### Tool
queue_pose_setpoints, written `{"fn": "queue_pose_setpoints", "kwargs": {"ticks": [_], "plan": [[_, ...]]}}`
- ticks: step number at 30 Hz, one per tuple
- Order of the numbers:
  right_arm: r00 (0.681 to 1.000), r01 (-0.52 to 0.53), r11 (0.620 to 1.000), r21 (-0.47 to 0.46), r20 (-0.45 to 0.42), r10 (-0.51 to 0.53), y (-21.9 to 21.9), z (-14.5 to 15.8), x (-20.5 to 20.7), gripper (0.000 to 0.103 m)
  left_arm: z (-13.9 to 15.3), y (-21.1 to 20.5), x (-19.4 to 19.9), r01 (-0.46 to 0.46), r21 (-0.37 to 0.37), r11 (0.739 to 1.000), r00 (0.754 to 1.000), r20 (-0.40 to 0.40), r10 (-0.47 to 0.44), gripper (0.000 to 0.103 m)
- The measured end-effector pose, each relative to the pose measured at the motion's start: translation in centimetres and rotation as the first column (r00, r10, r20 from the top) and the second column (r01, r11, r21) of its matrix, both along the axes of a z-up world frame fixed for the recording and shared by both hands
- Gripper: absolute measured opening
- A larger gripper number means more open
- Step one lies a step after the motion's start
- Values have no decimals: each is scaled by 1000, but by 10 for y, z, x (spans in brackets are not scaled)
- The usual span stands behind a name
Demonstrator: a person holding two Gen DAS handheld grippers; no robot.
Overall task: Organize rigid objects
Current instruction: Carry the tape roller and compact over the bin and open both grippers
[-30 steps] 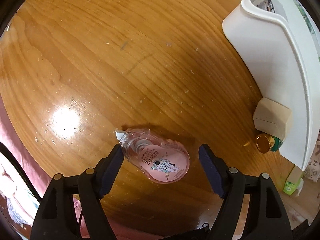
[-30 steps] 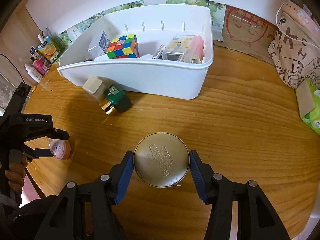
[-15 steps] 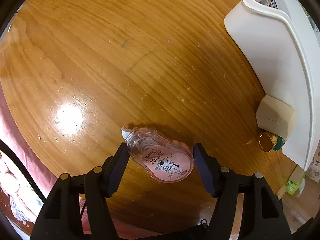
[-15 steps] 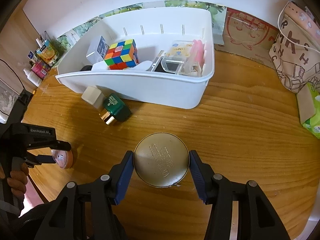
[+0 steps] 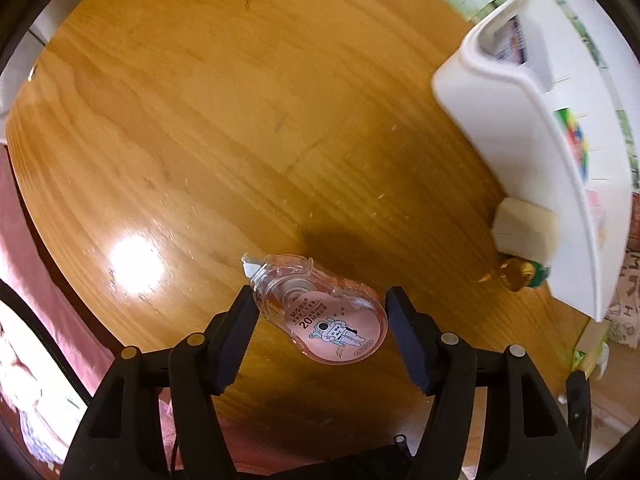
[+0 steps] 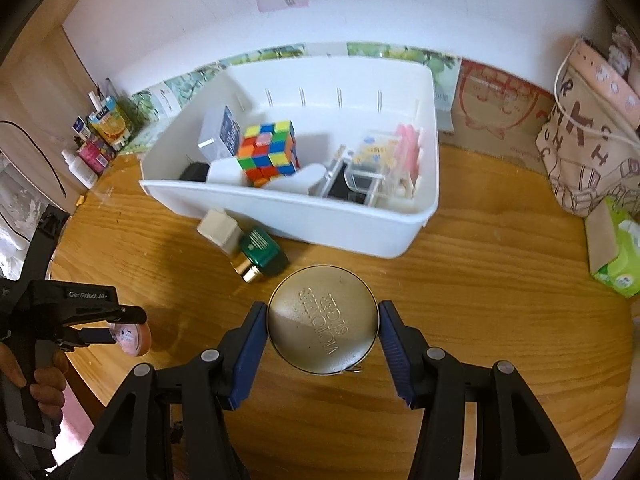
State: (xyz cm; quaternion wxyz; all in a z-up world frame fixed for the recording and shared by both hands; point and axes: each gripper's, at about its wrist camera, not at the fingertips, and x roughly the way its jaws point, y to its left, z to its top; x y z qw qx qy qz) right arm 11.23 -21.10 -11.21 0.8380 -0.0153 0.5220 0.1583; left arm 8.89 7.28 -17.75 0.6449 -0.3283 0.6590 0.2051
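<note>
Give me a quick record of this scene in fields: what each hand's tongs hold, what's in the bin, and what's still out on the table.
left tongs: just closed, gripping pink correction tape dispenser, lifted off the table
right tongs: clamped on round metal tin
surface: wooden table
white bin: Rubik's cube, small boxes, clear case
still outside bin: cream cube, green bottle with gold cap, against its front wall
</note>
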Motion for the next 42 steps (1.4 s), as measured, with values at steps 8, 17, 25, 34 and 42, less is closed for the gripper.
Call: {"fn": "queue_pose_setpoints", "kwargs": {"ticks": [8, 17, 25, 34, 42], "plan": [[997, -12, 1000, 13, 80, 11, 9, 26, 4, 55, 53, 5, 15, 44, 67, 997, 990, 128, -52, 68], [983, 7, 999, 40, 183, -14, 8, 52, 21, 55, 99, -11, 56, 120, 164, 979, 960, 231, -156, 68], [970, 24, 998, 66, 239, -39, 2, 55, 39, 55, 112, -24, 87, 182, 247, 952, 929, 274, -249, 68], [952, 21, 992, 122, 300, -57, -1, 43, 59, 55, 122, -48, 125, 254, 343, 904, 822, 415, -389, 68], [928, 25, 987, 159, 364, -82, -11, 33, 68, 55, 112, -69, 134, 291, 380, 878, 709, 531, -464, 69]]}}
